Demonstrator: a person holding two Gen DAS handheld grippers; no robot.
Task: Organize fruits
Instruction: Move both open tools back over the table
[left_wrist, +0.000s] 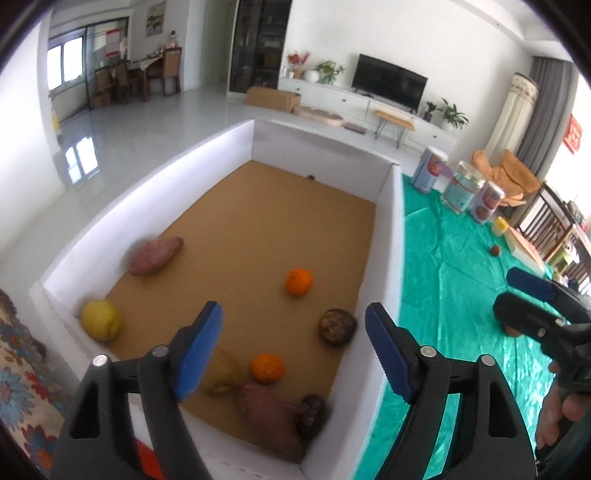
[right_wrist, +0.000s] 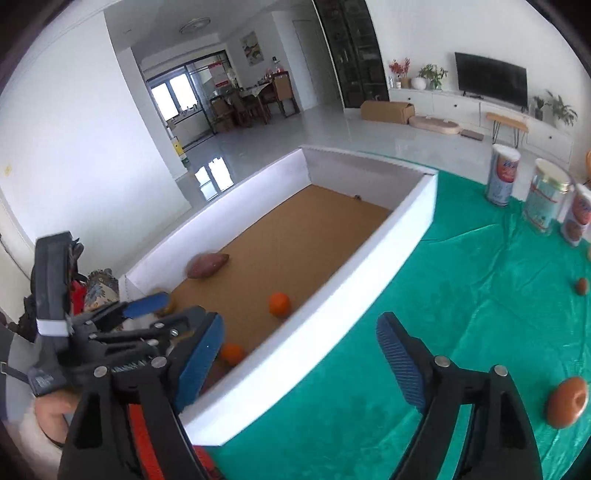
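Observation:
A white box (left_wrist: 391, 258) with a brown floor holds two oranges (left_wrist: 299, 281) (left_wrist: 267, 367), two sweet potatoes (left_wrist: 157, 255) (left_wrist: 271, 419), a yellow fruit (left_wrist: 100, 319), a pear (left_wrist: 223, 373) and two dark round fruits (left_wrist: 337, 326) (left_wrist: 312, 410). My left gripper (left_wrist: 295, 350) is open and empty above the box's near end. My right gripper (right_wrist: 301, 360) is open and empty over the box wall (right_wrist: 332, 310) and the green cloth (right_wrist: 461, 295). A brown fruit (right_wrist: 567, 401) lies on the cloth to its right, a smaller one (right_wrist: 581, 286) farther off.
Three cans (right_wrist: 502, 177) (right_wrist: 546, 199) (right_wrist: 578, 219) stand at the cloth's far right. A yellow object (left_wrist: 499, 226) and a wooden board (left_wrist: 526, 251) lie on the cloth. A floral fabric (left_wrist: 22, 387) lies left of the box. The right gripper shows in the left wrist view (left_wrist: 532, 299).

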